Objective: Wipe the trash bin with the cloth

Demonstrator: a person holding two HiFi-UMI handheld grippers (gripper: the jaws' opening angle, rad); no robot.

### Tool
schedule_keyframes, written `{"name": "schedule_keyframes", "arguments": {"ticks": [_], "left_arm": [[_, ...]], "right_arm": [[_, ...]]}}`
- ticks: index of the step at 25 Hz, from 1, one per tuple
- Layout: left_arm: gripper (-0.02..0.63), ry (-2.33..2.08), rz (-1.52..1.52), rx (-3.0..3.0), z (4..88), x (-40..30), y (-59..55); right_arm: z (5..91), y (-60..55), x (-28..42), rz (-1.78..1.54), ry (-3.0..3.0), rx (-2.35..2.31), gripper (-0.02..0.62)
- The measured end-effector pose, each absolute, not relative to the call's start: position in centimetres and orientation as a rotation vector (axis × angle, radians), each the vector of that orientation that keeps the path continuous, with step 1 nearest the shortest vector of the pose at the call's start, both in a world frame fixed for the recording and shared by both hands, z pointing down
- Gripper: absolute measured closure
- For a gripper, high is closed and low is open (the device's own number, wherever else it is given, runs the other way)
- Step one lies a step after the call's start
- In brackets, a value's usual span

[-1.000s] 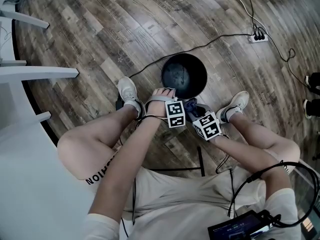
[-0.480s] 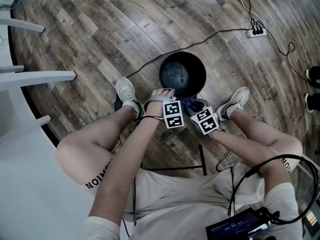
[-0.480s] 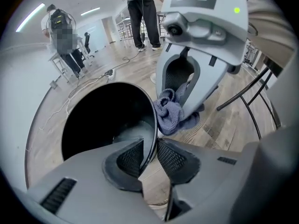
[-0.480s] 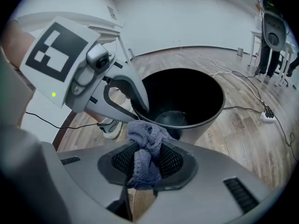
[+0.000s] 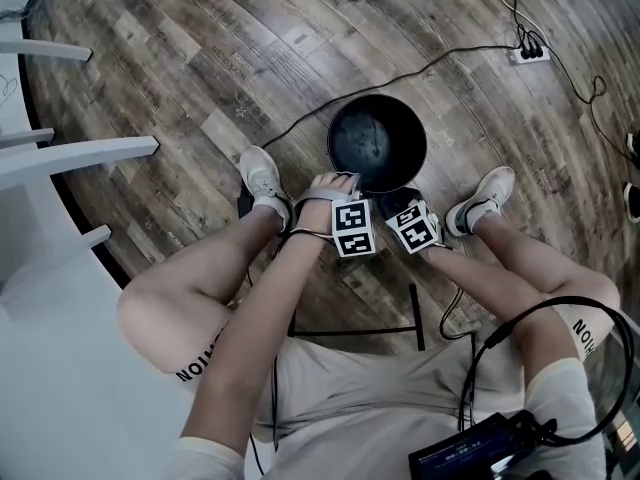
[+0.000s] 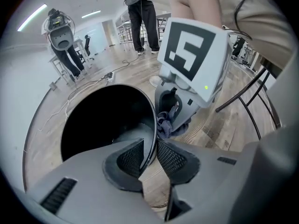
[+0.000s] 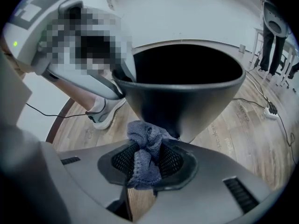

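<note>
Right tongs [image 7: 147, 163] sank beside bin [image 5: 347, 140]; cable [image 5: 440, 63] crosses plank floor [image 5: 200, 48].

Shoes [image 5: 262, 178] flank bin [image 5: 377, 148] — open floor [image 5: 200, 48] beyond far rim.

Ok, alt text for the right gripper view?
The right tool clamps a bunched grey-blue cloth close under the outer wall of the black trash bin. A white sneaker stands on the wood floor to its left.

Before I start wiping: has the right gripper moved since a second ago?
Yes. The right gripper, shut on the cloth, has drawn in toward the trash bin; the strip of floor between them has shrunk.
</note>
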State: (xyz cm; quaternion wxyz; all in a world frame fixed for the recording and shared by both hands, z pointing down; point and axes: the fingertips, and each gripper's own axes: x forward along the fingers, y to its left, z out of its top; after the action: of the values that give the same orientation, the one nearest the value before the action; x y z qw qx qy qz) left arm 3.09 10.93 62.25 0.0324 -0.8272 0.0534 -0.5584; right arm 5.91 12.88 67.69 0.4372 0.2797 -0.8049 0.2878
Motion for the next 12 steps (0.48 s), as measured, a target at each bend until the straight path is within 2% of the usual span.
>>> {"name": "schedule_keyframes", "arguments": {"ticks": [12], "left_arm": [[0.508,0.153,-1.711,-2.533,62.2,2.9,10.8]], "right_arm": [[74.5,12.4,6.6,0.736,-1.91,0.746,0.492]]}}
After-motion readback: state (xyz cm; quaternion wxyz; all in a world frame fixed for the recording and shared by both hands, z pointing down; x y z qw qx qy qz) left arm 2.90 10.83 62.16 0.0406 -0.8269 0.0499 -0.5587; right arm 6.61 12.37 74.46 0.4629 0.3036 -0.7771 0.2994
